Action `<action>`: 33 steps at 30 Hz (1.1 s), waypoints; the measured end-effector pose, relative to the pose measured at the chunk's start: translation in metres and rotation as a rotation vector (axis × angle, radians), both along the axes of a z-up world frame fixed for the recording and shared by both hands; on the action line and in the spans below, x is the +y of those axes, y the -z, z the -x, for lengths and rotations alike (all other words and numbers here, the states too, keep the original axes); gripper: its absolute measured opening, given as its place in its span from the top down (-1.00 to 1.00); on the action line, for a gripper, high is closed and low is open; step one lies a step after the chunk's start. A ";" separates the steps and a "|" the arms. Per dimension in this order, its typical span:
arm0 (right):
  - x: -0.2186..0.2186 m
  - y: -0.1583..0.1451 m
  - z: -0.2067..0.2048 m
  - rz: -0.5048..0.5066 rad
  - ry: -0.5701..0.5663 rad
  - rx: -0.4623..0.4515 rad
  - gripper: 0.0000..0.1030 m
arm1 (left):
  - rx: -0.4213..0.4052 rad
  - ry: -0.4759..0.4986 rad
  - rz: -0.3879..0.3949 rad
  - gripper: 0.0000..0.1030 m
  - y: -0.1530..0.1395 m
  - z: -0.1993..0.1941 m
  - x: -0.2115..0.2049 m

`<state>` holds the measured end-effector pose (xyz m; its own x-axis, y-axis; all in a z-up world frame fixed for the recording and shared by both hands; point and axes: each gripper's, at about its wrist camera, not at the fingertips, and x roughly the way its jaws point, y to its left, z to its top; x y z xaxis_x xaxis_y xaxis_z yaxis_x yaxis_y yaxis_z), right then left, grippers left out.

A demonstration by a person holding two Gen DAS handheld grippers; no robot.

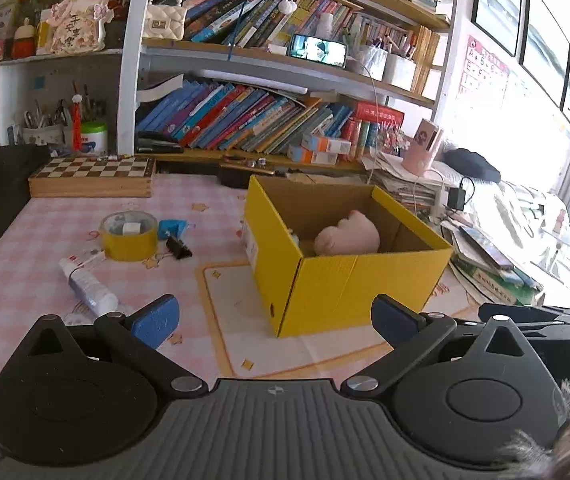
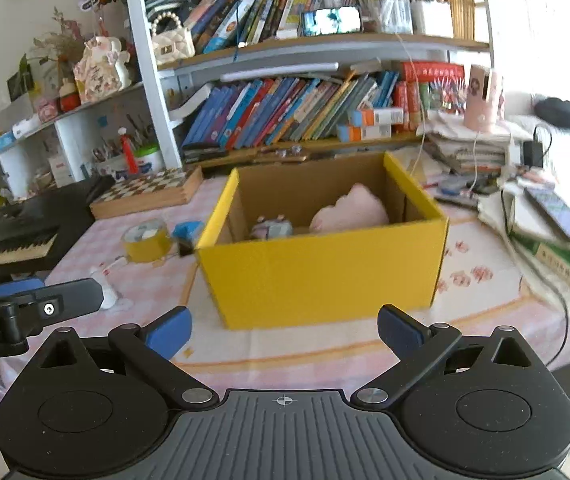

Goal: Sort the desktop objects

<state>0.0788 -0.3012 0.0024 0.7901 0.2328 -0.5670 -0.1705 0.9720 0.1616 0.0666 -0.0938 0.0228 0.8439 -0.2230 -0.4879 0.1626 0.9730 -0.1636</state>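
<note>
Left gripper [image 1: 275, 322] jaws spread wide, empty, above the pink checked tablecloth [image 1: 25, 280]; ahead-left of its blue pads lie a white tube with a blue label [image 1: 87, 285], a yellow roll of tape [image 1: 129, 236], a blue crumpled wrapper [image 1: 171, 228] and a black binder clip [image 1: 179, 248], all well apart from the fingers. Straight ahead to ahead-right stands the open yellow cardboard box [image 1: 341, 280], holding a pink plush toy [image 1: 347, 236]. Right gripper [image 2: 285, 330] likewise gaping, empty, facing the box's near wall; a small grey-pink toy [image 2: 271, 228] shows inside beside the plush.
</note>
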 end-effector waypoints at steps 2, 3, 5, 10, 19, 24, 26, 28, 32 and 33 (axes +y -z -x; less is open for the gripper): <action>0.006 0.002 0.006 -0.005 0.007 0.014 -0.95 | 0.011 0.006 0.000 -1.00 0.001 0.005 0.008; 0.009 0.002 0.009 -0.007 0.010 0.019 -0.95 | 0.016 0.010 0.002 -1.00 0.002 0.008 0.012; 0.015 0.004 0.016 -0.017 0.013 0.031 -0.95 | 0.026 0.018 0.004 -1.00 0.003 0.011 0.019; 0.029 0.007 0.030 -0.040 0.012 0.052 -0.95 | 0.043 0.038 -0.018 -1.00 0.005 0.021 0.032; 0.058 0.012 0.049 -0.042 0.004 0.074 -0.95 | 0.032 0.049 -0.042 -1.00 0.006 0.038 0.056; 0.073 0.013 0.055 -0.035 -0.002 0.080 -0.95 | 0.050 0.045 -0.027 -1.00 0.010 0.045 0.071; 0.080 0.013 0.057 -0.023 -0.005 0.079 -0.95 | 0.056 0.047 -0.023 -1.00 0.011 0.047 0.076; 0.086 0.014 0.059 -0.013 -0.007 0.079 -0.95 | 0.060 0.047 -0.019 -1.00 0.012 0.049 0.081; 0.094 0.016 0.061 -0.021 -0.014 0.085 -0.95 | 0.068 0.042 -0.012 -1.00 0.013 0.053 0.090; 0.096 0.016 0.062 -0.024 -0.016 0.086 -0.95 | 0.069 0.040 -0.010 -1.00 0.014 0.053 0.093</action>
